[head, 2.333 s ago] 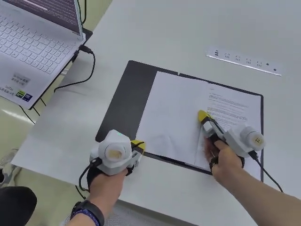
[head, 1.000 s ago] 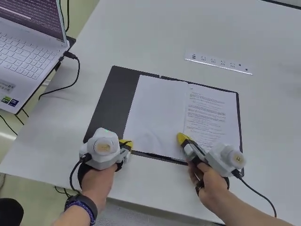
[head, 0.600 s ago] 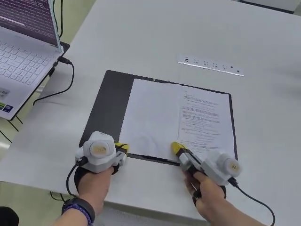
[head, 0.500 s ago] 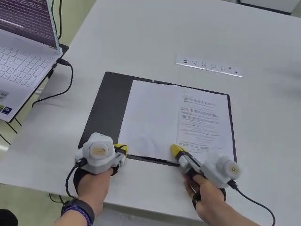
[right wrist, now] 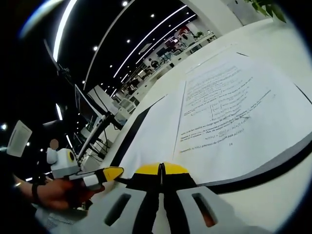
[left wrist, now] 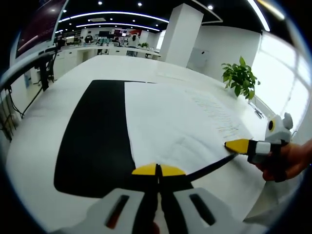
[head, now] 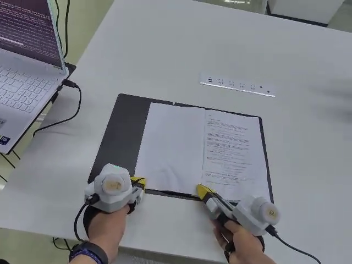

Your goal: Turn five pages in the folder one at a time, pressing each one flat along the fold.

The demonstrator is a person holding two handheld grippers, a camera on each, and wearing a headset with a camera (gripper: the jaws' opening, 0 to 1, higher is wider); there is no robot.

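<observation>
Right gripper (head: 202, 190) has slid down the fold from mid-page to the near edge of the folder (head: 124, 137).
On the white table (head: 165, 49), with a laptop (head: 22, 66) at its left edge, the black folder lies open and flat: a blank sheet (head: 170, 146) left of the fold, a printed page (head: 231, 154) right of it, a power strip (head: 236, 85) beyond. The right gripper's jaws are closed together on nothing, their yellow tips at the foot of the fold. The left gripper (head: 137, 182) rests at the folder's near edge by the blank sheet's lower left corner, its jaws likewise pressed together and empty.
</observation>
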